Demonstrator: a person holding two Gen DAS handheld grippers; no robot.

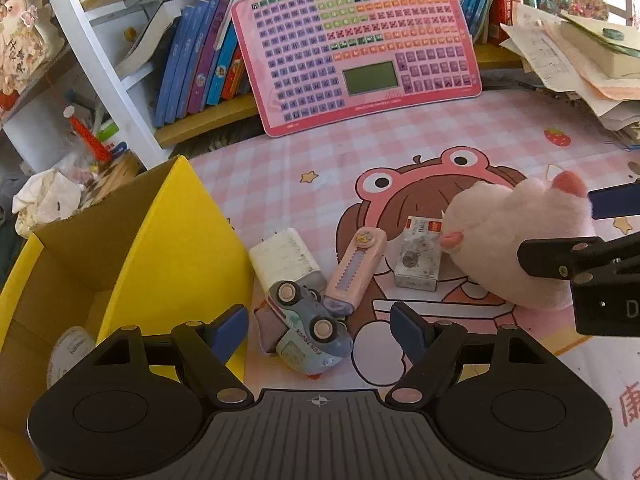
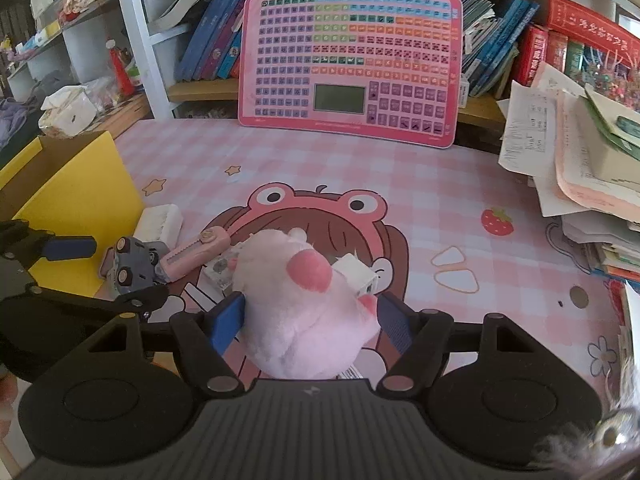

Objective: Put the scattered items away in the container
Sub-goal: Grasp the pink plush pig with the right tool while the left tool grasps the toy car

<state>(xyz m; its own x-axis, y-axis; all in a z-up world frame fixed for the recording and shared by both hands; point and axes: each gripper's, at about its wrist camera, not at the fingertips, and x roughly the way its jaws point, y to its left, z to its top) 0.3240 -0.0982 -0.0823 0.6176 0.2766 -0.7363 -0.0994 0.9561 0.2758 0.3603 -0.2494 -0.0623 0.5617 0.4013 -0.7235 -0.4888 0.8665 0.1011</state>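
Note:
A yellow cardboard box (image 1: 168,240) stands at the left, also in the right wrist view (image 2: 76,196). Beside it lie a white block (image 1: 284,258), a grey-blue toy car (image 1: 308,328) on its side, a pink utility knife (image 1: 356,268) and a small printed box (image 1: 418,258). My left gripper (image 1: 320,330) is open, its fingers on either side of the toy car. My right gripper (image 2: 312,322) is shut on a pink plush toy (image 2: 308,312), which also shows in the left wrist view (image 1: 516,244). A small white box (image 2: 358,274) sits behind the plush.
A pink toy keyboard (image 2: 352,68) leans against a shelf of books (image 2: 216,36) at the back. A pile of papers and books (image 2: 580,168) fills the right side. A tissue box (image 2: 68,114) sits behind the yellow box. The pink cartoon mat (image 2: 360,184) covers the table.

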